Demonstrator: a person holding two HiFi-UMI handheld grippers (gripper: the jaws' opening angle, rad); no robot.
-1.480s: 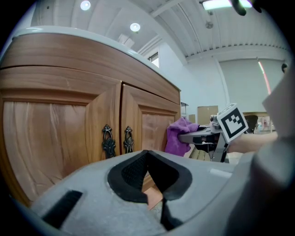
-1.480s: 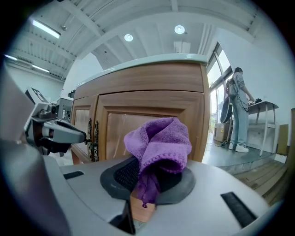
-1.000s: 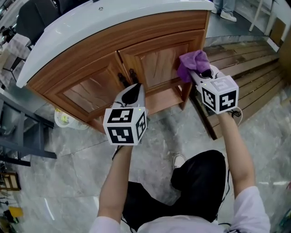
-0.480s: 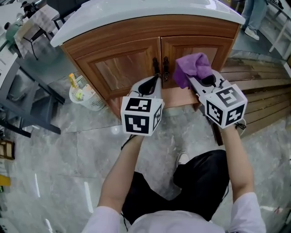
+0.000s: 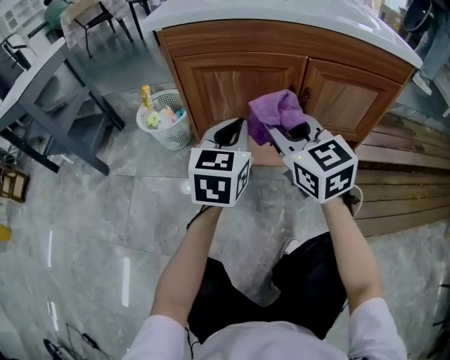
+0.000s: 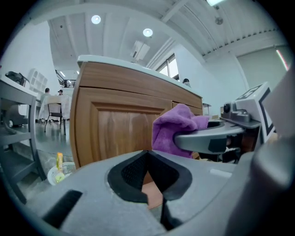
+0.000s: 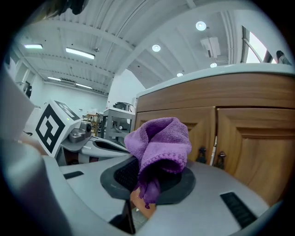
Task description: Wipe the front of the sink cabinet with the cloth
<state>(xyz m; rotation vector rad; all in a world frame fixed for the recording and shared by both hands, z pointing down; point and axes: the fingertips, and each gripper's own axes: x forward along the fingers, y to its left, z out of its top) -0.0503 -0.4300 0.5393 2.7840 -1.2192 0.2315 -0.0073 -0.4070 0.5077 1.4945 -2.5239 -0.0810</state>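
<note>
The wooden sink cabinet (image 5: 239, 81) has two panelled doors under a white countertop (image 5: 295, 14), with dark knobs (image 5: 304, 93) at the middle seam. A purple cloth (image 5: 273, 112) is bunched in my right gripper (image 5: 280, 132), which is shut on it. The cloth is in front of the left door's lower right corner; whether it touches the wood I cannot tell. In the right gripper view the cloth (image 7: 161, 143) hangs from the jaws before the doors. My left gripper (image 5: 228, 132) is just left of it, shut and holding nothing. The left gripper view shows the cloth (image 6: 177, 126) against the cabinet front (image 6: 115, 126).
A white mesh waste basket (image 5: 166, 119) with bottles stands on the marble floor left of the cabinet. A dark table frame (image 5: 67, 105) stands further left. Wooden decking (image 5: 401, 186) lies to the right. My legs and a shoe (image 5: 354, 199) are below.
The right gripper has carried the cloth leftward along the cabinet front, from the right door's outer edge to the left door by the knobs. The left gripper has moved along with it.
</note>
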